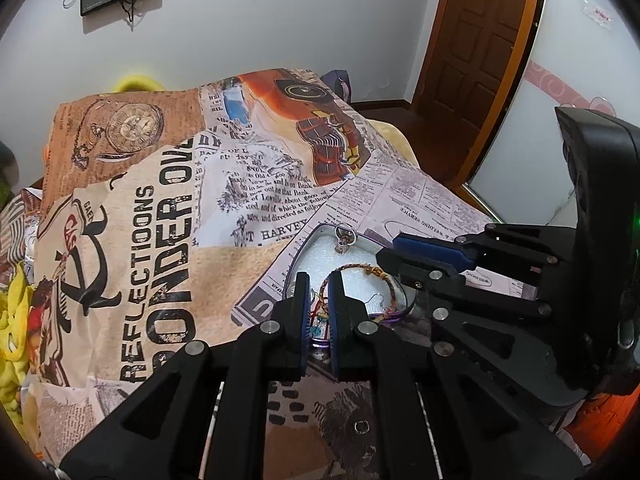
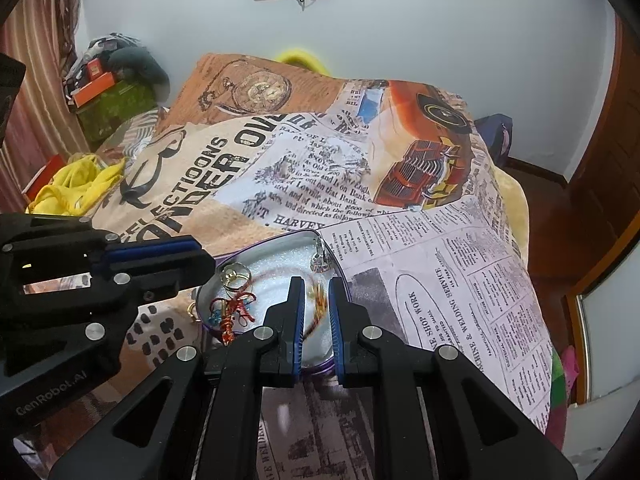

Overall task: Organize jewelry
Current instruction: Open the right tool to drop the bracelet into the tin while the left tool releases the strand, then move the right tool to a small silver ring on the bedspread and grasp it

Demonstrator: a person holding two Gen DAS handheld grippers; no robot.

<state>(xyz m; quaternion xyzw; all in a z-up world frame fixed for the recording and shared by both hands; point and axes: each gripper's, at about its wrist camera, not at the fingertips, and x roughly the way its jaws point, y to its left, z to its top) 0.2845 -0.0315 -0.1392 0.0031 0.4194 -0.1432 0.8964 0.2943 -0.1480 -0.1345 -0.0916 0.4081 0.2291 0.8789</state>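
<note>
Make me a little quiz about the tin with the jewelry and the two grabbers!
1. True or false: the tin sits on a bare wooden table.
2. What lines the tin's inside? A) white foam B) red velvet C) sand
3. Which piece has red and blue threads: the gold ring or the knotted charm?

Key:
1. False, it sits on a printed cloth.
2. A
3. The knotted charm
</note>
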